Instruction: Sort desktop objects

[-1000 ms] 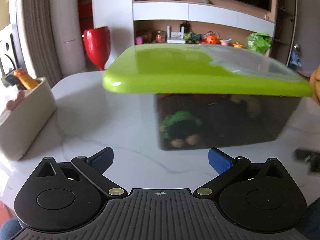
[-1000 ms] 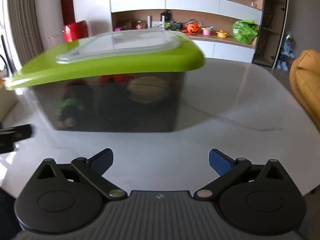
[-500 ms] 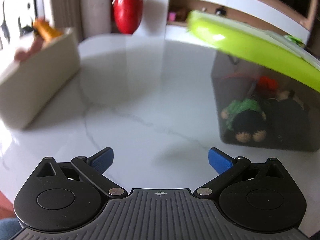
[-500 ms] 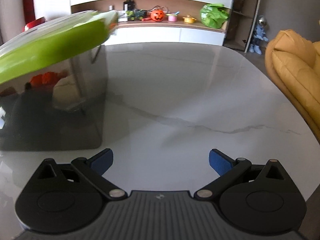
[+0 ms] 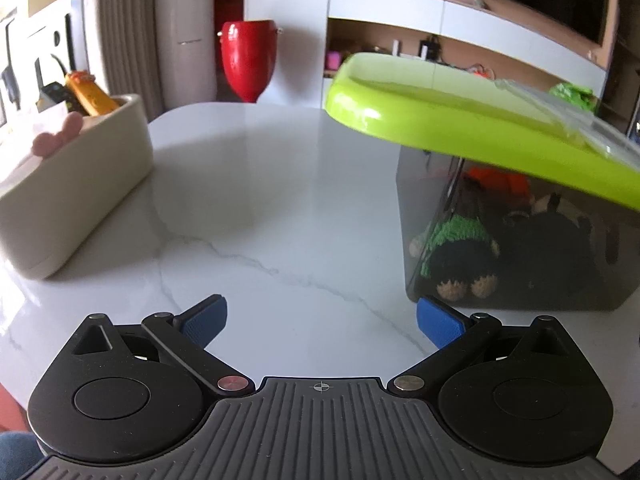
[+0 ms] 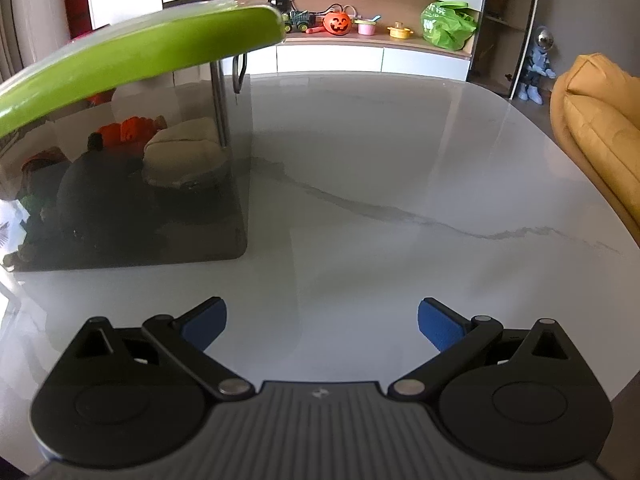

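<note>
White marble bench (image 5: 280, 184) fills both views, wall shelving behind. Smoky storage box (image 5: 520, 240) with lime-green lid (image 5: 460, 120) stands on bench, right of left hand-held gripper (image 5: 320, 320), left of right hand-held gripper (image 6: 322, 320); plush toys inside. Cream tray (image 5: 72, 188) with small items at far left. Both hand-held grippers spread wide, empty, hovering over bare bench.

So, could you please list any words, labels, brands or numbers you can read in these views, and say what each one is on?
No text reads clearly.
Green bag on the shelf: white print, too blurred to read.
Orange item in the white bin: no legible label.
Storage box and green lid: no markings visible.
</note>
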{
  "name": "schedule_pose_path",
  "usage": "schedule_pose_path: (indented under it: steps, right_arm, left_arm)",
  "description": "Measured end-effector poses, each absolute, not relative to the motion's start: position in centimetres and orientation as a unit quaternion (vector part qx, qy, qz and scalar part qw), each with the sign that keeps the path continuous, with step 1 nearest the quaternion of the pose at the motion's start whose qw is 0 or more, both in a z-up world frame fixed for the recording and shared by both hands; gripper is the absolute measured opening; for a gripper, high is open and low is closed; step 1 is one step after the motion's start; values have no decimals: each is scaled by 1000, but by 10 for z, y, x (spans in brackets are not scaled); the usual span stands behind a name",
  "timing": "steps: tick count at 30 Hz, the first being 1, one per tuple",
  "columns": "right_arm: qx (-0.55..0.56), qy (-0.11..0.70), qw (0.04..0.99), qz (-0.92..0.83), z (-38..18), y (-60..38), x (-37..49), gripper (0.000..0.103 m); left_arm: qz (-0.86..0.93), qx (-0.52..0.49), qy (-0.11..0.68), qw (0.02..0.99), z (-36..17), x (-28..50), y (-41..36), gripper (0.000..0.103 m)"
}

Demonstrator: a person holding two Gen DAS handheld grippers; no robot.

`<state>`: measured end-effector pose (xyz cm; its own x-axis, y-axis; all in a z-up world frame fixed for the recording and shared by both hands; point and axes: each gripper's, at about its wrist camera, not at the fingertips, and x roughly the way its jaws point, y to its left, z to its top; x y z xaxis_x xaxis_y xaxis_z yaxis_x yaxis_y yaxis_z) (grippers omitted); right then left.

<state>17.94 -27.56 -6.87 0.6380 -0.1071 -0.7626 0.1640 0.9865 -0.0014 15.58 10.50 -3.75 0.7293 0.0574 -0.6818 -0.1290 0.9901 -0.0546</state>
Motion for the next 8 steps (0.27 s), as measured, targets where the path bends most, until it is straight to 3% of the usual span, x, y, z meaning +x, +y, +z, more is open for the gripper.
schedule_pose_path:
  steps: [8]
  right_arm:
    - [39,422,903,-74,-68,-277,175,103]
  left_arm:
    - [57,-40,347,935,-12,144,91,103]
